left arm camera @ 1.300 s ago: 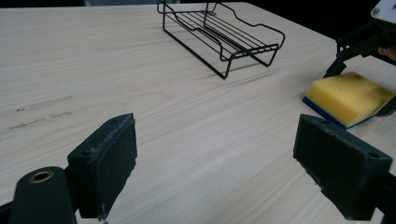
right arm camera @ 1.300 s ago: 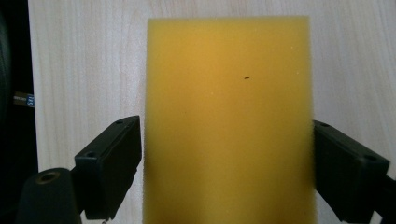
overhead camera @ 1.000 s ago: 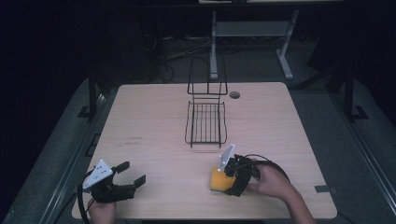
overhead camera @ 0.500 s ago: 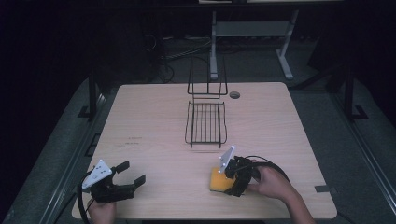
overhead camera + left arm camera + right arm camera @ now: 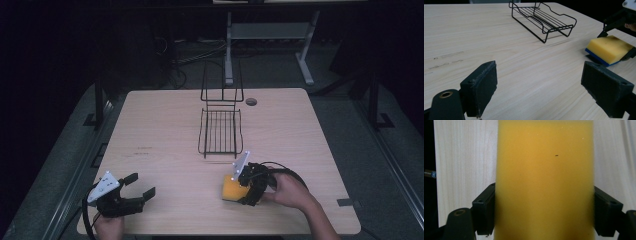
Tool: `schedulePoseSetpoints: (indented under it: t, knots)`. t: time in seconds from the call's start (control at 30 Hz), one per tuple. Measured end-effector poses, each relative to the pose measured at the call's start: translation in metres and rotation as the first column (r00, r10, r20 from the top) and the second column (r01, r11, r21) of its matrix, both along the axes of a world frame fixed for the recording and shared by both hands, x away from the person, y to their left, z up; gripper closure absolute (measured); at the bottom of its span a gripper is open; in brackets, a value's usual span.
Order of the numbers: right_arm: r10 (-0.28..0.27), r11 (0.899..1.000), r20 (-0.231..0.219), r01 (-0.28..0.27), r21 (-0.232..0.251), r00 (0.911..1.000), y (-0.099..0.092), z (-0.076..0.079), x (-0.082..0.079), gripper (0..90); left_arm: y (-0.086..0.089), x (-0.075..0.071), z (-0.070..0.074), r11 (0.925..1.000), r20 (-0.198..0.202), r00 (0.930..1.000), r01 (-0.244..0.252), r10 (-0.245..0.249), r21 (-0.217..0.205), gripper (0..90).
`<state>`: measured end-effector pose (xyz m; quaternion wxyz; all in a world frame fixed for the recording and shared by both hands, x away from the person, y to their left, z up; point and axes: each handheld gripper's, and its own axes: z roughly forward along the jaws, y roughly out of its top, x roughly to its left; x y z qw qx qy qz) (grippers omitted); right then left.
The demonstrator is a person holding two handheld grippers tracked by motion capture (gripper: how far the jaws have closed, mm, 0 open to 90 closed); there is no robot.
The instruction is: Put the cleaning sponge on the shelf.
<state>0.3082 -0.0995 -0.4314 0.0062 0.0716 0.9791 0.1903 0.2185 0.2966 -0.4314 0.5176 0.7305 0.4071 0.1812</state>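
The right gripper [image 5: 239, 188] has its two jaws pressed against the long sides of a yellow sponge [image 5: 231, 188] with a blue underside, which rests flat on the table [image 5: 165, 145] near its front edge, right of centre. In the right gripper view the sponge's long axis runs straight out along the jaws. From this gripper the wire rack [image 5: 220, 131] lies at about 11 o'clock, near, its length running toward 12. The left gripper [image 5: 134, 192] sits at about 9 o'clock from the sponge, well apart, jaws spread and empty. Judged from this, the right hand [image 5: 290, 192] is placed to carry the sponge.
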Motion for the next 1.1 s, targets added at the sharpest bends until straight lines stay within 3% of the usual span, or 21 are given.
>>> schedulePoseSetpoints:
  t: [0.47, 0.87, 1.1]
  knots:
    - [0.018, 1.000, 0.009, -0.018, 0.012, 0.9998, 0.009, 0.018, 0.016, 21.6, -0.002, 0.000, 0.000, 1.0000, -0.001, 1.0000, 0.007, -0.007, 0.005, 12.8]
    - [0.006, 1.000, 0.024, -0.006, 0.030, 0.9997, 0.011, 0.026, 0.029, 21.6, -0.002, 0.000, 0.000, 0.9999, -0.001, 1.0000, 0.010, -0.010, 0.004, 12.8]
    - [0.005, 1.000, 0.020, -0.006, 0.016, 0.9998, 0.015, 0.028, 0.038, 21.6, -0.003, 0.001, 0.000, 0.9999, -0.001, 0.9999, 0.011, -0.011, 0.004, 12.8]
